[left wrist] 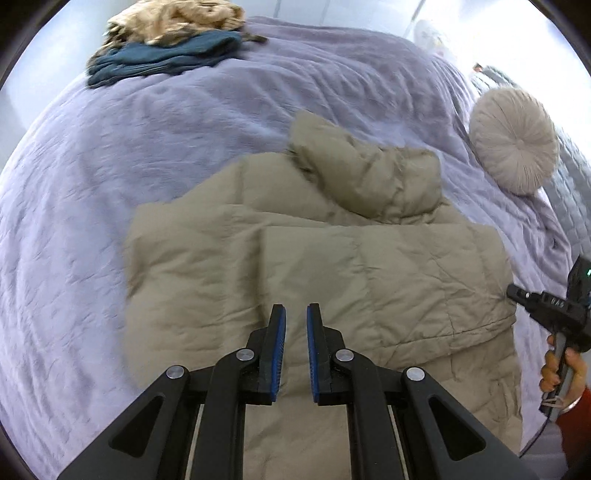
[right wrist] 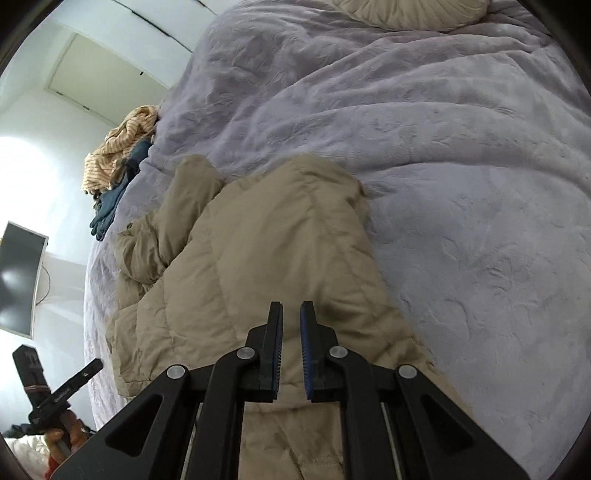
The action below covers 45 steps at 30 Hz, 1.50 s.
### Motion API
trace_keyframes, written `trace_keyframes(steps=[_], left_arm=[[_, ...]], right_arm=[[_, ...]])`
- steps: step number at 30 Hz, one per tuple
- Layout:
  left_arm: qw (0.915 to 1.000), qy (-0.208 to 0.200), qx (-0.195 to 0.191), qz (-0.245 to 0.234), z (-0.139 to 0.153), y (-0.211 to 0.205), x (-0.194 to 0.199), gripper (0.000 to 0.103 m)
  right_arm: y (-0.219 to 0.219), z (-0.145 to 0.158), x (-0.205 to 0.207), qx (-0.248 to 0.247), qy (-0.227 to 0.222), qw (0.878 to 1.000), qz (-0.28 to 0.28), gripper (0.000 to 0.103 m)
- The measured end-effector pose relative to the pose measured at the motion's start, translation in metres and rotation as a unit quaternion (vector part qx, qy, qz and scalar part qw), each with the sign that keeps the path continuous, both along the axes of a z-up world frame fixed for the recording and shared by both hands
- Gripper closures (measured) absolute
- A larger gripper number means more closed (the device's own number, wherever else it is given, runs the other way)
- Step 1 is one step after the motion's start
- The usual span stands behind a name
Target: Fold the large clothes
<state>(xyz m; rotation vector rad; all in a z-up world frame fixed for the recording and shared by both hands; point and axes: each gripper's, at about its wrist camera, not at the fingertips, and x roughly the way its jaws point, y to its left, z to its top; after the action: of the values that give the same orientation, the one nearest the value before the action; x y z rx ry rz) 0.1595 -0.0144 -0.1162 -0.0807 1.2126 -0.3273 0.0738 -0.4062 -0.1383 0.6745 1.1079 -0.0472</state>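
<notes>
A large beige puffer jacket (left wrist: 332,258) lies flat on the lilac bedspread (left wrist: 129,155), sleeves folded in over the body and hood at the far end. My left gripper (left wrist: 295,314) hovers above the jacket's near middle, jaws slightly apart, holding nothing. In the right wrist view the same jacket (right wrist: 266,240) lies under my right gripper (right wrist: 291,312), whose jaws are slightly apart and empty above the jacket's edge. The right gripper also shows at the right edge of the left wrist view (left wrist: 517,293), beside the jacket's side.
A pile of clothes, a tan striped garment (left wrist: 177,18) on a teal one (left wrist: 166,55), sits at the bed's far corner. A round pleated cushion (left wrist: 513,140) lies at the right. A dark screen (right wrist: 18,277) hangs on the wall left of the bed.
</notes>
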Motion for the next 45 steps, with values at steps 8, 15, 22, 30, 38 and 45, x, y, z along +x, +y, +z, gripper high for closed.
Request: trace_keyframes(steps=[8, 15, 22, 30, 38, 45], left_arm=[[0.9986, 0.042, 0.001, 0.032, -0.065, -0.017, 0.029, 0.091], [0.9988, 0.041, 0.014, 0.022, -0.075, -0.023, 0.037, 0.091], [0.9986, 0.036, 0.026, 0.028, -0.053, -0.021, 0.025, 0.091], [0.9989, 0.030, 0.026, 0.026, -0.018, 0.014, -0.023, 0.091], [0.9971, 0.043, 0.040, 0.049, -0.009, 0.039, -0.079, 0.091], [0.9957, 0.080, 0.029, 0.036, -0.012, 0.048, -0.122, 0.091]], right_arm=[[-0.019, -0.041, 0.007, 0.004, 0.041, 0.999, -0.029, 0.094], [-0.020, -0.058, 0.015, 0.002, 0.047, 0.999, -0.024, 0.094], [-0.016, -0.038, 0.013, -0.008, 0.059, 0.998, -0.022, 0.093], [-0.003, -0.016, -0.022, 0.037, 0.067, 0.997, -0.019, 0.092], [0.021, -0.017, -0.070, 0.064, 0.089, 0.994, -0.024, 0.073], [0.042, -0.014, -0.094, 0.077, 0.100, 0.992, -0.025, 0.024]])
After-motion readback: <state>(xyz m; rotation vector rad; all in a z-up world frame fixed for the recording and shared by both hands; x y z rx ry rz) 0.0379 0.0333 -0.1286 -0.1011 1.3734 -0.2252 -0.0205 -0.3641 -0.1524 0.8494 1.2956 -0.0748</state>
